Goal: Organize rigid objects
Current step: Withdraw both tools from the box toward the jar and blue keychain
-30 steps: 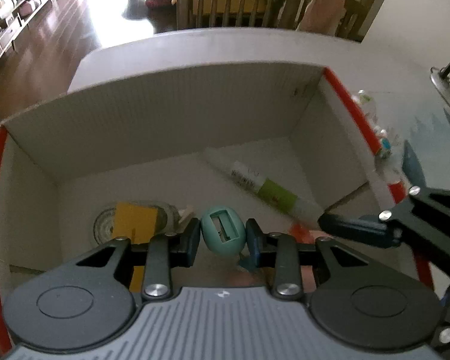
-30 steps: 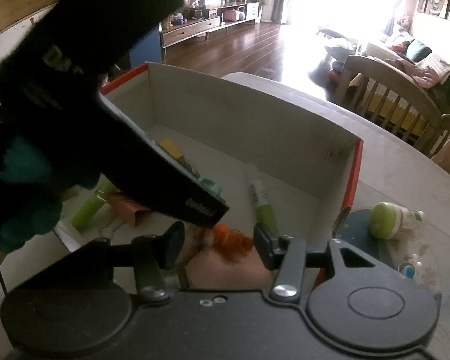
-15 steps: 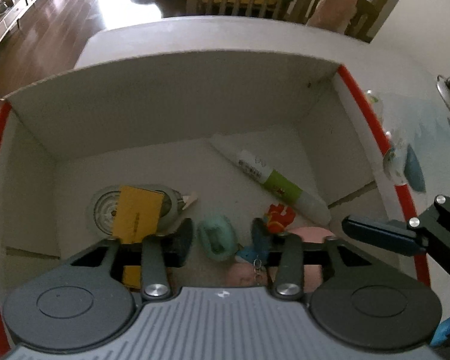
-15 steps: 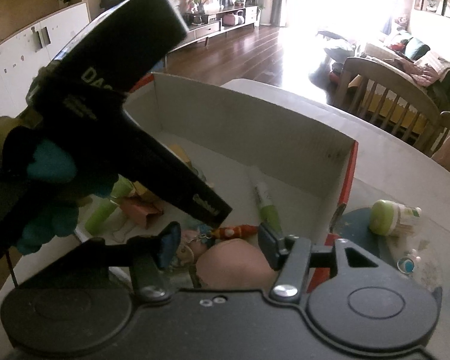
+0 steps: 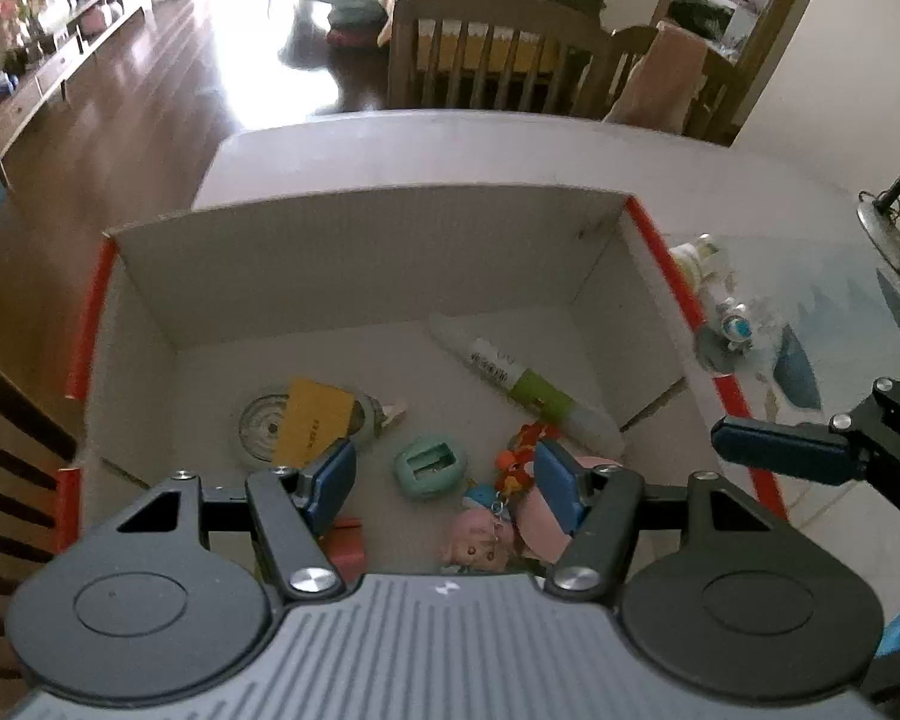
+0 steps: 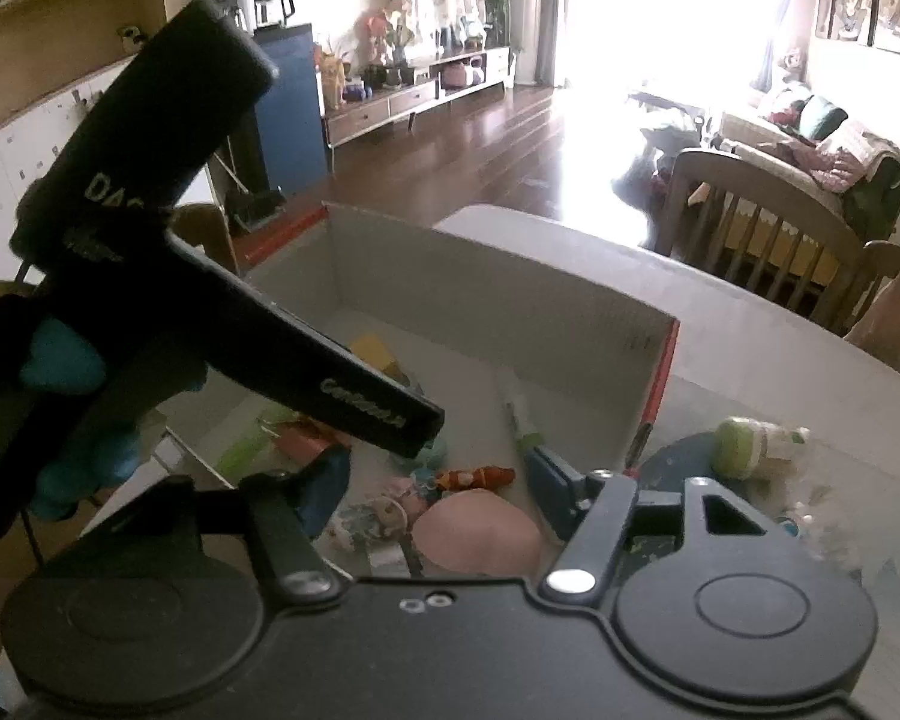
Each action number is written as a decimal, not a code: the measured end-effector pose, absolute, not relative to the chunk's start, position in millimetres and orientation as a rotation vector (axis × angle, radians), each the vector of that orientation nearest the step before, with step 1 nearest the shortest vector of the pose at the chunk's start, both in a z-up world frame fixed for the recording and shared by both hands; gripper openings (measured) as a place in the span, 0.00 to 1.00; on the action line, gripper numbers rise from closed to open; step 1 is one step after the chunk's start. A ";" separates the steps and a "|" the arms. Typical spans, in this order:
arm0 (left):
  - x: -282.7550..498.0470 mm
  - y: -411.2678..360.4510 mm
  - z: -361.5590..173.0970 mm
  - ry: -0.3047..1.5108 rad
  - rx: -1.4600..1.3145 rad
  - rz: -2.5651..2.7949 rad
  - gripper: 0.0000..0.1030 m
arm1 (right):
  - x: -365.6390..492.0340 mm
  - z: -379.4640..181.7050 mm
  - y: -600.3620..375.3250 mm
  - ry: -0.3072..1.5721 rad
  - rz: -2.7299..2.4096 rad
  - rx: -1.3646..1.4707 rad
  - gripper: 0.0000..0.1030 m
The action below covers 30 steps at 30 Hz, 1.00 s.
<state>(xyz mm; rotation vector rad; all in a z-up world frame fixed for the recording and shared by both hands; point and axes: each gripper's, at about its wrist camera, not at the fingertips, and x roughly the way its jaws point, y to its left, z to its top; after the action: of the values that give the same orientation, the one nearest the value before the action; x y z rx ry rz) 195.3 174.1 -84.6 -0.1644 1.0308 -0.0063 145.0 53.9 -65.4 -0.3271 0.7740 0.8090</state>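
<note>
Left claw (image 5: 438, 477) hanging over the open cardboard box (image 5: 354, 264), blue pads apart and widening, nothing pressed between them. Seen through the gap, on the box floor: one teal sharpener (image 5: 431, 469), slot upward, lying free. Just right of it, one orange charm (image 5: 519, 456) and one small pink doll keychain (image 5: 480, 540), partly hidden behind the right pad. One red block (image 5: 345, 543) peeking out under the left pad.

Right claw (image 6: 444, 483) likewise above the box, pads apart and opening, gripping nothing. Below it, one pink rounded thing (image 6: 480, 531), the orange charm and the doll keychain in a loose heap. Much of that view blocked by the left tool's dark body, with pale lettering readable only as "DA" and a second word too blurred to make out.

Farther in: one round tape dispenser (image 5: 264, 429) with a yellow label (image 5: 312, 423) bearing small unreadable print. One white-and-green tube (image 5: 522, 384) lying diagonally toward the right wall, label characters too small to read.

Outside the box, on the tabletop (image 5: 750, 204) to the right: one green-capped bottle (image 6: 744, 444) on its side, plus a few tiny items on a blue mat (image 5: 798, 366). Beyond the tabletop, wooden chairs (image 5: 498, 54) and a sunlit wooden floor.
</note>
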 end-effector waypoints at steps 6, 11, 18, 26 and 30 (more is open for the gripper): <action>182.2 171.1 -61.9 0.973 -0.170 -0.004 0.63 | 138.4 -49.5 42.2 0.749 0.818 -0.290 0.77; 168.0 165.6 -44.7 0.920 -0.171 0.002 0.71 | 127.3 -35.1 28.8 0.715 0.839 -0.264 0.80; 144.6 151.4 -24.1 0.858 -0.173 -0.003 0.74 | 110.2 -15.4 -0.2 0.663 0.851 -0.200 0.85; 130.1 128.7 -12.5 0.822 -0.181 0.000 0.78 | 93.7 -7.0 -37.3 0.621 0.825 -0.160 0.91; 128.3 113.2 -9.6 0.812 -0.185 -0.002 0.83 | 96.4 -10.7 -59.0 0.623 0.795 -0.141 0.92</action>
<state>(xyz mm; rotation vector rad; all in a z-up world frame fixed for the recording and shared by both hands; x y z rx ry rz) 128.3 113.2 -9.6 -0.1852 0.8119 -0.0024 96.4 -59.0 -10.7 -0.1408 0.6228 0.7954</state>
